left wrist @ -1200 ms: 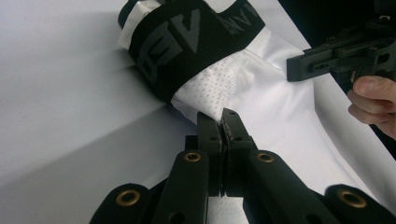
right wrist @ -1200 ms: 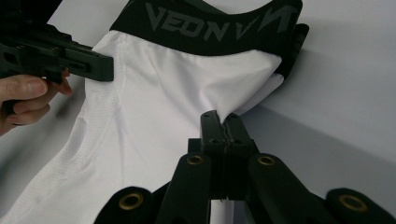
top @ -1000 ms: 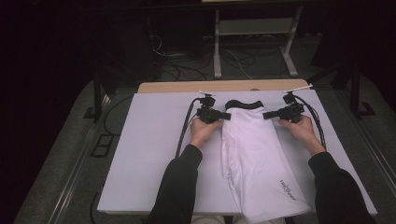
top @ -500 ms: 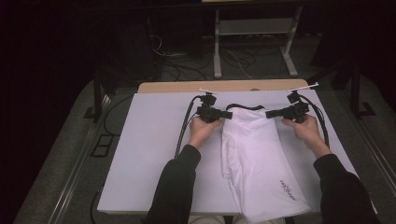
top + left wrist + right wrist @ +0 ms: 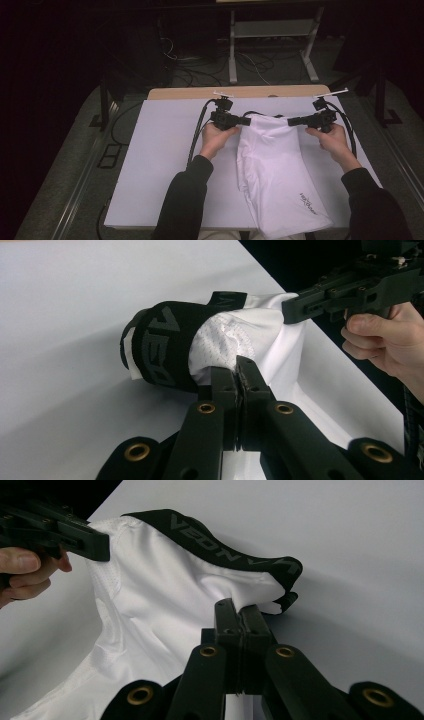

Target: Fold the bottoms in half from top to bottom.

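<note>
Stretching between the two tongs, a white garment with a black lettered waistband lies on the right half of the tabletop, its waistband end toward the far edge and its other end reaching the near edge, where a small dark print sits on the cloth. The left tongs are closed on the garment's left top corner; in the left gripper view the two black jaws stand pressed together with white mesh fabric pinched between them. The right tongs are closed on the opposite corner, and the right gripper view shows their jaws clamped on white cloth just under the waistband. Between the two grips the top edge runs nearly straight and the waistband sags behind it.

A pale lilac-white sheet covers the tabletop, with a strip of bare wood showing along the far edge. Beyond it the room is dark: cables trail over a grey floor and a light metal stand rises at the back.

Black sleeves enter from the bottom and are cut off by the frame. The waistband lettering is folded and cannot be read whole; the small print is too small to read.
</note>
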The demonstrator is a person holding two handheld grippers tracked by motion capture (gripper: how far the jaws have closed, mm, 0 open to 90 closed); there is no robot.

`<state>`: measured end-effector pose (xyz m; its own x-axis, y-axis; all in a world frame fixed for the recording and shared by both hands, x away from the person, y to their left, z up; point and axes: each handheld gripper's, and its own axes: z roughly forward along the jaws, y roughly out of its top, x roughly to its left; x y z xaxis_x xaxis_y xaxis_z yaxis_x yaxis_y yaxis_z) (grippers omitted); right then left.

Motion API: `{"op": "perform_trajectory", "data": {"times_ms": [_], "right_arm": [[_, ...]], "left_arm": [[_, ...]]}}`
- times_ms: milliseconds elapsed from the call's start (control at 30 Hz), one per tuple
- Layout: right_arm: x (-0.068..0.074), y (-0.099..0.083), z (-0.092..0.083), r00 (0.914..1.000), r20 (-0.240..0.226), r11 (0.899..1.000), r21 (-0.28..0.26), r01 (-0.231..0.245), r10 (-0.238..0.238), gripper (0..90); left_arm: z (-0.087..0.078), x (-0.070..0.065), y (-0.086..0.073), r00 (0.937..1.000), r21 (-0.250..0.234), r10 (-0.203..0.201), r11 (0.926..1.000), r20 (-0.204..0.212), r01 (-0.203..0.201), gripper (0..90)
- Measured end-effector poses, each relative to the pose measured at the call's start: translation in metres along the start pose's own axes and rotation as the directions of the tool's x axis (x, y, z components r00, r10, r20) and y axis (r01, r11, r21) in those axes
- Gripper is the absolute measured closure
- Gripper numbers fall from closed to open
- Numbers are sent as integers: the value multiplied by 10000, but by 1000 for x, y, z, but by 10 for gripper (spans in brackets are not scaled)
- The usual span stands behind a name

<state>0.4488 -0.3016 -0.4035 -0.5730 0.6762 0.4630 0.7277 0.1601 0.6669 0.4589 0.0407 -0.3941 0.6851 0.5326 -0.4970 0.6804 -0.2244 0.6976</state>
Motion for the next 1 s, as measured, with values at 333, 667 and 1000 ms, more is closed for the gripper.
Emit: {"op": "perform_trajectory", "data": {"times_ms": [333, 667, 1000], "right_arm": [[7, -5, -11, 9997, -162, 9995, -277, 152, -156, 879], [9, -14, -19, 9995, -300, 9994, -321, 102, -112, 878], [14, -20, -23, 9989, -459, 9990, -438, 26, -46, 878]], "left_arm": [[-7, -14, -1, 9998, 45, 163, 9999, 63, -163, 871], [-10, -29, -6, 9994, -31, 218, 9998, 260, -217, 871], [-17, -38, -13, 9995, -68, 134, 9999, 287, -132, 871]]}}
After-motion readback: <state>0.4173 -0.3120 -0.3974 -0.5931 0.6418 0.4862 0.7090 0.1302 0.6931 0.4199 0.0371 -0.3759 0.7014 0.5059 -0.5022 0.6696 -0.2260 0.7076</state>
